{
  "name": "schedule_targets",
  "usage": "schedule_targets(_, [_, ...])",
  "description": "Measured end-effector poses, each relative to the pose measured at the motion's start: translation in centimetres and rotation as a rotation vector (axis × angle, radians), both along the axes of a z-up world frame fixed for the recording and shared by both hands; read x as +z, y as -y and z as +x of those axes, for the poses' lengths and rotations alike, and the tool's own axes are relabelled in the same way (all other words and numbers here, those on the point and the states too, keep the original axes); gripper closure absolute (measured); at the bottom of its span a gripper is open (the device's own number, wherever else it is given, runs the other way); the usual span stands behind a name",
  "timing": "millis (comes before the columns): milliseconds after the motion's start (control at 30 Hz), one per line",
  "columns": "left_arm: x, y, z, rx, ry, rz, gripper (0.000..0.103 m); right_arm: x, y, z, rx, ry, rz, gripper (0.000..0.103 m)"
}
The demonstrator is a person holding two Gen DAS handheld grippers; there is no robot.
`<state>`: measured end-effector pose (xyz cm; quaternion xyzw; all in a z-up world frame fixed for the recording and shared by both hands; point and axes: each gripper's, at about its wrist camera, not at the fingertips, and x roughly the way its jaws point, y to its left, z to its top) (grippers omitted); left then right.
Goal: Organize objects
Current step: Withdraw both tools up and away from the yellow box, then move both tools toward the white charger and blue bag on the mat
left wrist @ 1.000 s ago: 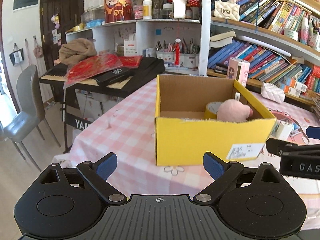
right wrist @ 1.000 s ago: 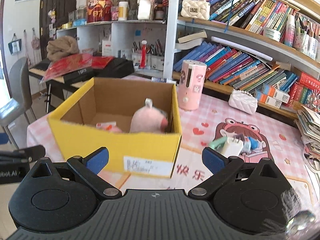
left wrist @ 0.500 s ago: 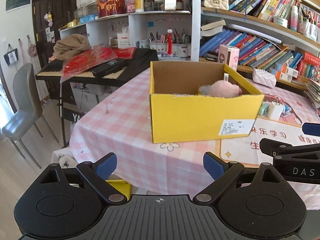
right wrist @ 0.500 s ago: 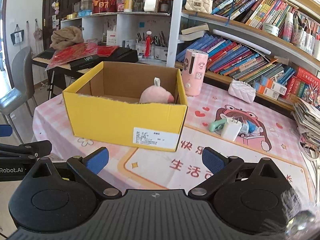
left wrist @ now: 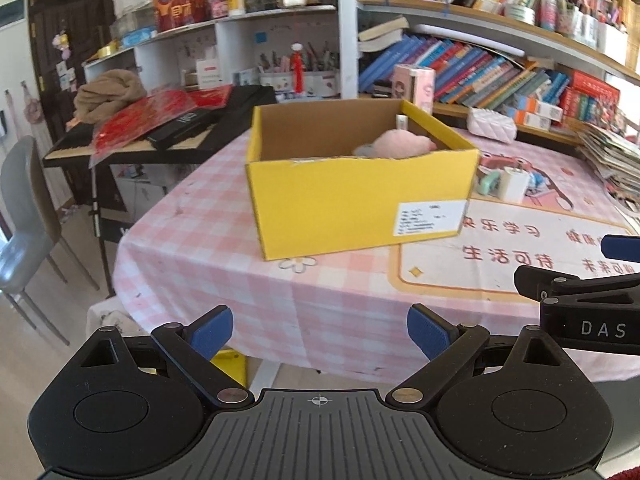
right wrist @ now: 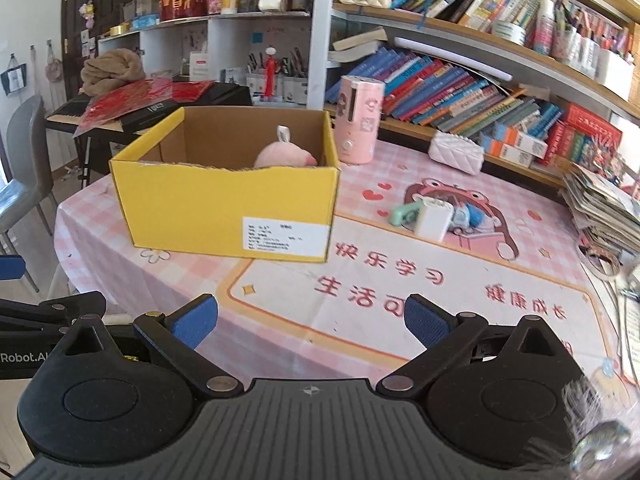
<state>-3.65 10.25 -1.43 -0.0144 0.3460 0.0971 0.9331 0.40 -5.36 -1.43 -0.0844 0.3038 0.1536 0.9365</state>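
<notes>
A yellow cardboard box (left wrist: 360,200) (right wrist: 228,216) stands open on the pink checked table, with a pink plush toy (left wrist: 400,146) (right wrist: 286,158) inside. A white block (right wrist: 433,220), a mint green item (right wrist: 404,214) and a blue item (right wrist: 470,216) lie to the right of the box. My left gripper (left wrist: 319,332) is open and empty, back off the table's near edge. My right gripper (right wrist: 310,320) is open and empty above the near part of the table. The right gripper's side shows in the left wrist view (left wrist: 580,300).
A pink cylinder (right wrist: 360,120) stands behind the box. A white quilted pouch (right wrist: 456,152) lies near the bookshelf (right wrist: 480,92). A paper stack (right wrist: 600,208) and tape roll (right wrist: 600,262) are at the right edge. A keyboard (left wrist: 160,128) and grey chair (left wrist: 24,216) stand to the left.
Both grippers have drawn back from the box toward the table's near edge, so the box looks smaller and farther. Both stay open and empty.
</notes>
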Motion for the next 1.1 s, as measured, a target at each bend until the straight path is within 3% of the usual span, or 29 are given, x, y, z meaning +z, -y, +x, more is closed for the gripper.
schedule_targets(567, [-0.2,6.2,2.4,-0.251,0.003,0.000,0.006,-0.4,7.4,-1.9,-0.260,-0.016,-0.006,0.003])
schedule_targets(1100, [-0.5,8.4,5.3,-0.290,-0.007,-0.008,0.006,-0.6,10.1,0.1,-0.310,-0.031,-0.019,0.002])
